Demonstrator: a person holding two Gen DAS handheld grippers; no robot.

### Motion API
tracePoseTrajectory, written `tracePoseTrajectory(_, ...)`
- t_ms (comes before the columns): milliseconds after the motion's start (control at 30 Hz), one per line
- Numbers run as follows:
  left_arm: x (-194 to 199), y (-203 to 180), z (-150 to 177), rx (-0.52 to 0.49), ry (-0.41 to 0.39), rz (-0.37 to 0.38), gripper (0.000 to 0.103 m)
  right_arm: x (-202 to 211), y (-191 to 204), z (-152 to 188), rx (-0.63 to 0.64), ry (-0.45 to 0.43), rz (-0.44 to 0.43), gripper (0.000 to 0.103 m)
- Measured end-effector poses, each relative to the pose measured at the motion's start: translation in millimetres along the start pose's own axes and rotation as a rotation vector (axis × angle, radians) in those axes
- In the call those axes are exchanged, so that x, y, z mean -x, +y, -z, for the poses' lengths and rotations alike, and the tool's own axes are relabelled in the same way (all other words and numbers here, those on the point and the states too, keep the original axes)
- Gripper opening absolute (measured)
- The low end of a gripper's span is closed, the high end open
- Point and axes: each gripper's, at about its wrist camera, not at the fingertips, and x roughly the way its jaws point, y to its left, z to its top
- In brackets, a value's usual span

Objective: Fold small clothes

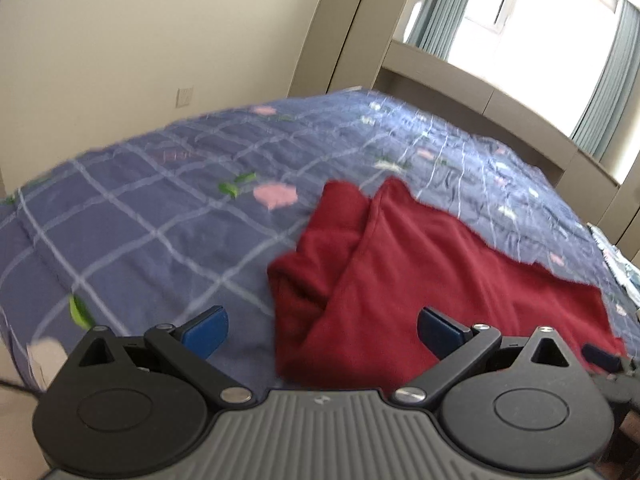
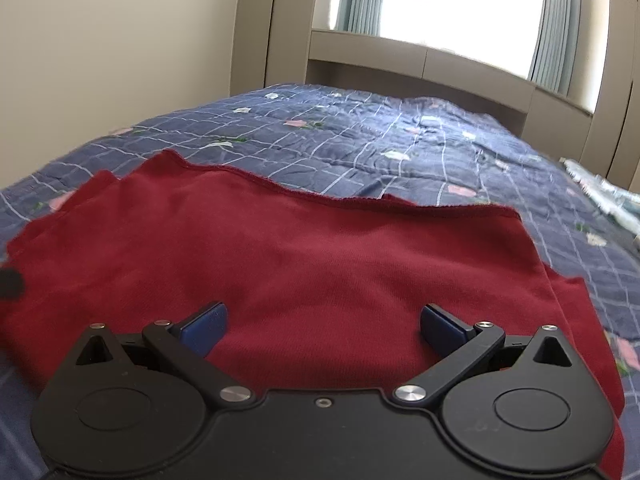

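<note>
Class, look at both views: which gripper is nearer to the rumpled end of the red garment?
Left. The left gripper hangs open right over the red garment's rumpled end; the right gripper hangs open over its flat middle.

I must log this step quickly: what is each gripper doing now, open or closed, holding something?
Left gripper: open, holding nothing, beside the red cloth's bunched edge.
Right gripper: open, holding nothing, over the red cloth.
</note>
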Motion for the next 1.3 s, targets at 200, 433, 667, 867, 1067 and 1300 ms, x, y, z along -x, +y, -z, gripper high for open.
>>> tracePoseTrajectory(200,-3,3,11,0.024,0.021,-0.016,0.103,14,5,4,-0.016,0.026,0.029,0.102)
tracePoseTrajectory(433,-3,2,16,0.007,0.006,-0.024,0.103,19,16,15,0.012,0.005,0.067,0.102)
tracePoseTrajectory(667,2,10,16,0.071,-0.035,-0.044,0.103,18,12,19,-0.006,-0.013,0.054,0.103)
tracePoseTrajectory(867,-1,9,12,0.050,-0.025,-0.064,0.103,19,11,21,-0.012,-0.024,0.048,0.103)
tracePoseTrajectory(1067,-7,11,3,0.077,0.006,-0.061,0.103,20,10,22,-0.011,-0.029,0.048,0.103)
tracePoseTrajectory(1300,-2,22,6,0.150,-0.044,-0.063,0.084,20,10,22,-0.010,-0.029,0.048,0.103)
